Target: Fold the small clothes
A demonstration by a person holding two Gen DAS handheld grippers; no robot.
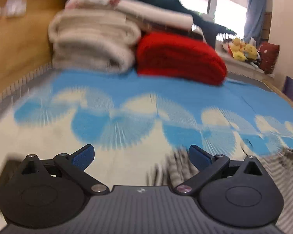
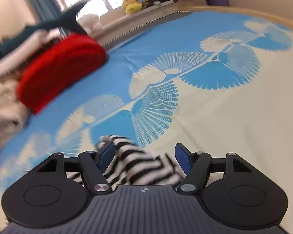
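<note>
Step in hand: release between folds, by my reading; both grippers stand over the bed [image 2: 234, 117] with nothing pinched, so the next move calls for choosing a fresh edge of the garment and closing on it squarely.

Item, task: striped garment [image 2: 146, 165], black and white, lying rumpled on the bed's blue-and-cream fan-pattern cover, directly under the right gripper [image 2: 145, 157]. In the left wrist view the same cloth shows as a blurred striped patch [image 1: 175, 165] beside the right-hand finger. How far folded: cannot tell, most of it is hidden under the tool body.

Item, left gripper [image 1: 141, 155]: fingers [image 1: 84, 156] spread as wide as they go, nothing between them but bare cover; no contact with the cloth that I can make out.

Item, right gripper: fingers [image 2: 107, 156] spread part way, the cloth lying between and below them; pads do not press it. The left pad sits very near a raised fold, touching or not I cannot say.

Item, background: red folded blanket [image 2: 62, 66]; pile of pale folded bedding [image 1: 93, 41]; yellow soft toys [image 2: 135, 2] on the window ledge.
</note>
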